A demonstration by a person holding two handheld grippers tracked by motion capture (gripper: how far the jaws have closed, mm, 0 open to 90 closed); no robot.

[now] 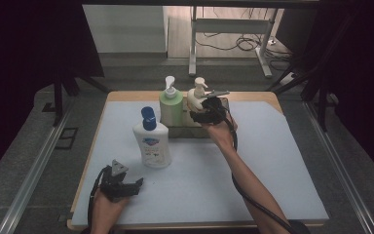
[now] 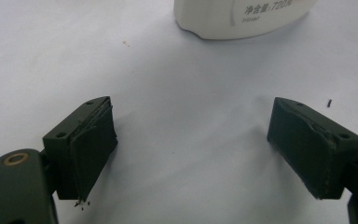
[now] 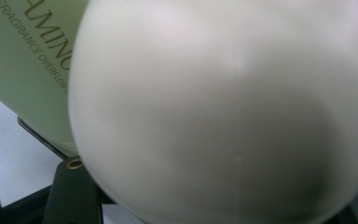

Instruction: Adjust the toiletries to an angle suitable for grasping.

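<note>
Here I stand at a bench (image 1: 272,161) covered in pale blue. My right gripper (image 1: 205,111) is at the far middle of the bench, up against a cream pump bottle (image 1: 195,100) that stands in a dark tray (image 1: 175,131) just beside a green pump bottle (image 1: 171,105). In the right gripper view the cream bottle (image 3: 223,112) sits very close and blurred, reaching from one jaw to the other, with the green bottle (image 3: 28,60) behind it. I cannot tell whether the pads press on it or merely flank it. My left gripper (image 1: 126,184) rests near the front left corner, jaws wide apart with nothing between them. Ahead of it stands a white bottle with a blue cap (image 1: 151,141), its base (image 2: 242,18) at the top of the left gripper view. I judge this as the grasp or release of the cream bottle at the tray. Next, any lift should go straight up, clearing the tray wall and the green neighbour.
</note>
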